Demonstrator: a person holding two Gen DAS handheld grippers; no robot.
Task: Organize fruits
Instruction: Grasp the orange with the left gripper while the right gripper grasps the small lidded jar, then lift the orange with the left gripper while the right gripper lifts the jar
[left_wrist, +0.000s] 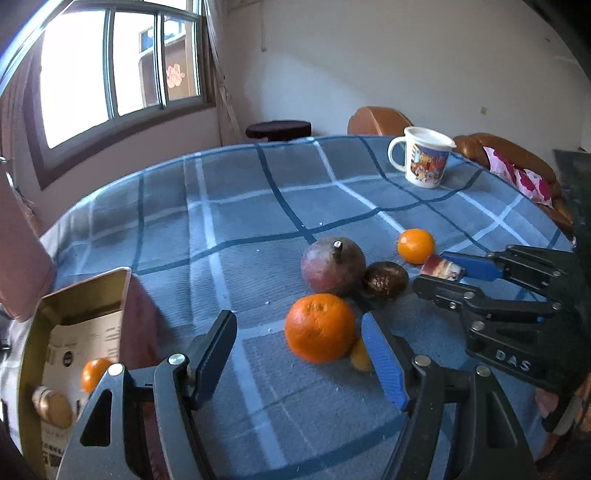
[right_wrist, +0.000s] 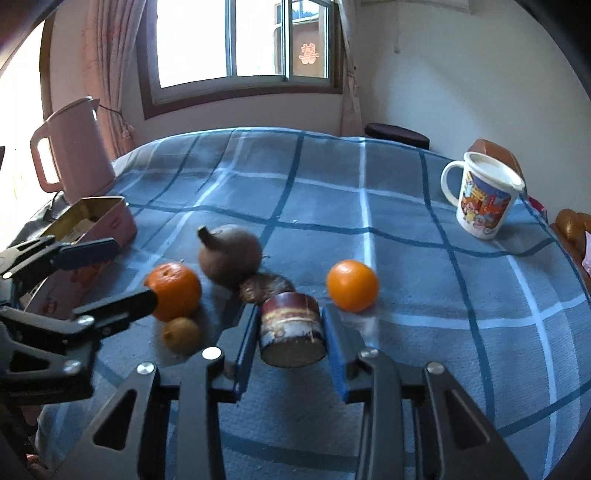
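Note:
On the blue checked tablecloth lie a large orange (left_wrist: 319, 326) (right_wrist: 173, 290), a big purple-brown fruit with a stem (left_wrist: 332, 265) (right_wrist: 229, 254), a dark wrinkled fruit (left_wrist: 385, 278) (right_wrist: 266, 287), a small orange (left_wrist: 416, 245) (right_wrist: 352, 285) and a small yellow-brown fruit (left_wrist: 360, 355) (right_wrist: 181, 334). My left gripper (left_wrist: 299, 354) (right_wrist: 118, 269) is open, just in front of the large orange. My right gripper (right_wrist: 291, 328) (left_wrist: 439, 275) is shut on a short brown cylindrical piece (right_wrist: 291, 325) (left_wrist: 441, 266), near the dark fruit.
An open pink tin box (left_wrist: 74, 332) (right_wrist: 92, 221) at the left holds a small orange (left_wrist: 94, 373) and a pale round item (left_wrist: 53, 406). A cartoon mug (left_wrist: 424, 157) (right_wrist: 482, 195) stands at the far right. A pink kettle (right_wrist: 72, 147) stands behind the box.

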